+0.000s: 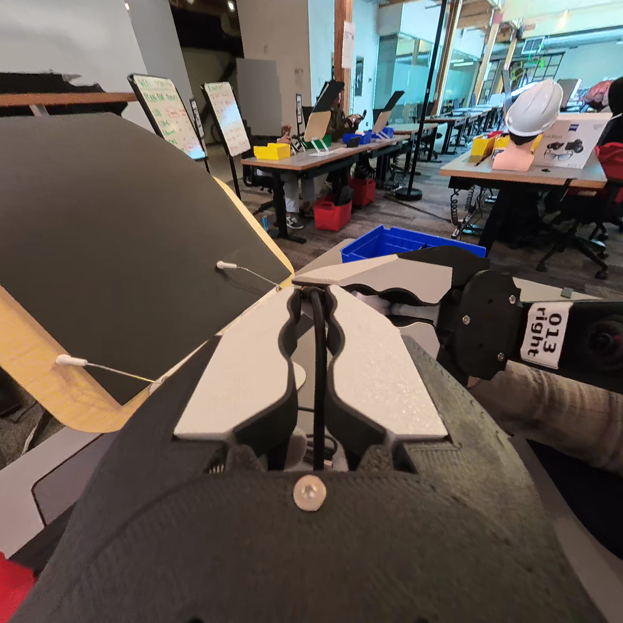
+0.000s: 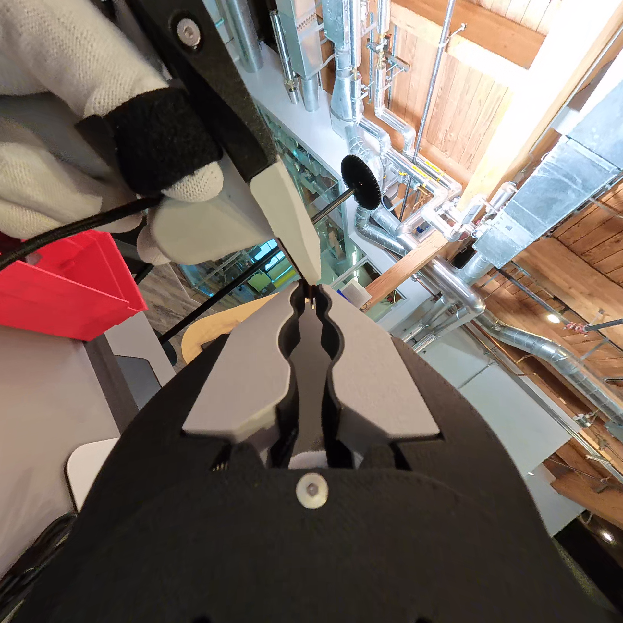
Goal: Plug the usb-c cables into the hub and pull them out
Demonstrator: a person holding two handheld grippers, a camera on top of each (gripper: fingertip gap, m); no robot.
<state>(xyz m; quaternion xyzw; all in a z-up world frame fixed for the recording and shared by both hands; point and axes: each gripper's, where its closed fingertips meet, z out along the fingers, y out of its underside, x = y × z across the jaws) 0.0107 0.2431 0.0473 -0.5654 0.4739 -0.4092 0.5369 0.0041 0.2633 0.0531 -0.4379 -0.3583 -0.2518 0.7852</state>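
In the left wrist view my left gripper (image 1: pixel 312 291) is shut on a black usb-c cable (image 1: pixel 318 371) that runs up between its fingers to the tips. My right gripper (image 1: pixel 298 281) reaches in from the right, and its tips meet the left gripper's tips. In the right wrist view my right gripper (image 2: pixel 310 290) is closed around the cable's small plug (image 2: pixel 313 304), whose metal end points back toward the camera. The left gripper (image 2: pixel 312 269) comes in from the upper left, held by a gloved hand (image 2: pixel 50 151), with the braided cable (image 2: pixel 67 229) trailing off left. No hub shows in either view.
A tilted black board with a wooden edge (image 1: pixel 118 236) stands close on the left. A blue bin (image 1: pixel 387 242) sits behind the grippers. A red bin (image 2: pixel 67 286) sits on the grey table (image 2: pixel 33 387). A sleeve (image 1: pixel 539 404) lies at the right. My left and right fingertips are right by each other.
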